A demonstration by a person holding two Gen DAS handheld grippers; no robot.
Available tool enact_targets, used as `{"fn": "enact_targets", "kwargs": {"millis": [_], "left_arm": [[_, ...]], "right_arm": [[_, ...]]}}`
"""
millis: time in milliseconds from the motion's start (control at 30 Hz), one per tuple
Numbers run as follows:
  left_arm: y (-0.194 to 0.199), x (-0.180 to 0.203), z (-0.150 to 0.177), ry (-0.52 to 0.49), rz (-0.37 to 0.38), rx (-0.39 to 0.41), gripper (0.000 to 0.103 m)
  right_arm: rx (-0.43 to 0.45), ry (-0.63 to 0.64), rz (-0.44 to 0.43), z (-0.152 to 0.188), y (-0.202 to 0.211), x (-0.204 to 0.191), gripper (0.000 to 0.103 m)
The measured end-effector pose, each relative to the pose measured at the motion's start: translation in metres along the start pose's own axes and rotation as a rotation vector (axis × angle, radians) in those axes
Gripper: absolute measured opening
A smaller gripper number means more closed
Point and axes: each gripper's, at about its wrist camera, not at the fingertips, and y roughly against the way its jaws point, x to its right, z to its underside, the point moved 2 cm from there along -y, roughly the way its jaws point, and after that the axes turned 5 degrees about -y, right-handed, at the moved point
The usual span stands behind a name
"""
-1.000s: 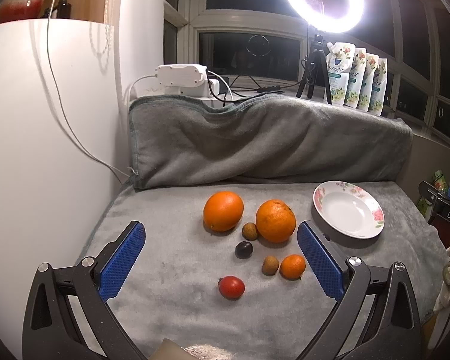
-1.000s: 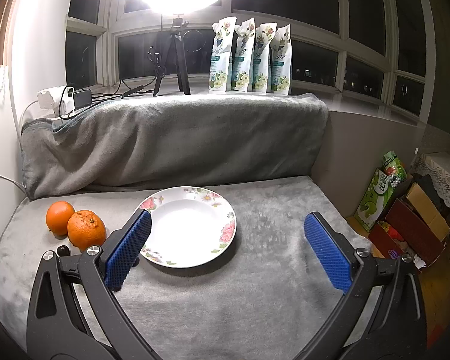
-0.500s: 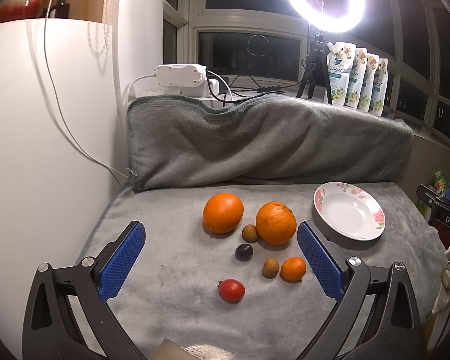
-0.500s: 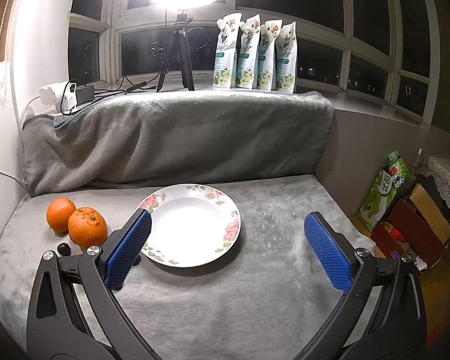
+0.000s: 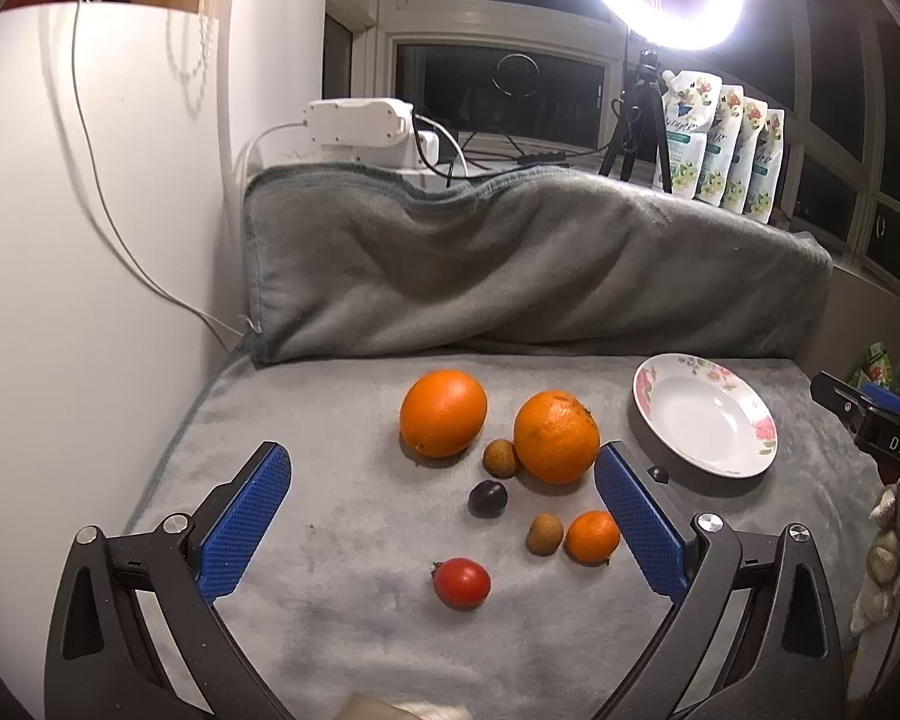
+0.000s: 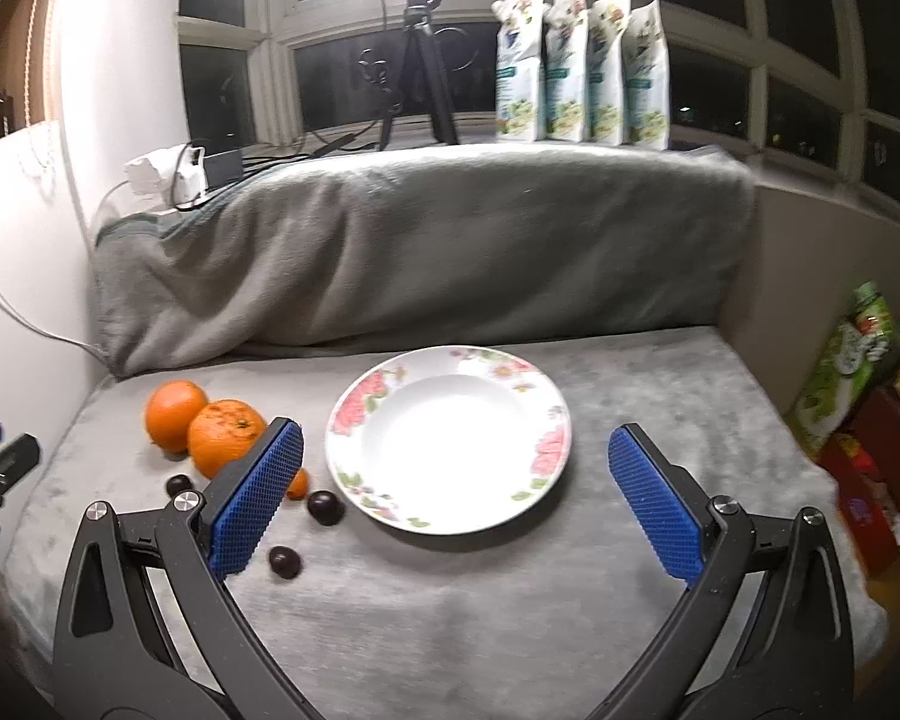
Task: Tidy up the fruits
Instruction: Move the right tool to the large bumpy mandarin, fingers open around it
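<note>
Our right gripper (image 6: pixel 453 507) has advanced toward the plate (image 6: pixel 354 414). Both it and the left gripper (image 5: pixel 441 519) stand spread, holding nothing.

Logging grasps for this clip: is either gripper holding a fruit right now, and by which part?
Nothing is held. The left gripper and right gripper are both open and empty.

"DAS" on black right claw (image 5: pixel 894 450)
</note>
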Motion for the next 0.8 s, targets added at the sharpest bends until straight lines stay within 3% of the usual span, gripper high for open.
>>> {"fn": "enact_targets", "kwargs": {"millis": [200,400,800], "left_arm": [[-0.015,-0.008,0.009,0.025,0.033,-0.039,0.101],[-0.030,-0.012,0.017,0.059,0.091,-0.074,0.101],[-0.057,0.001,0.026,0.093,0.229,-0.138,0.078]], "right_arm": [[-0.047,0.011,-0.074,0.000,-0.017,-0.007,0.103],[-0.144,0.000,-0.210,0.000,-0.040,-0.017,0.103],[-0.341,0.035,-0.433,-0.007,-0.102,-0.054,0.088]]}}
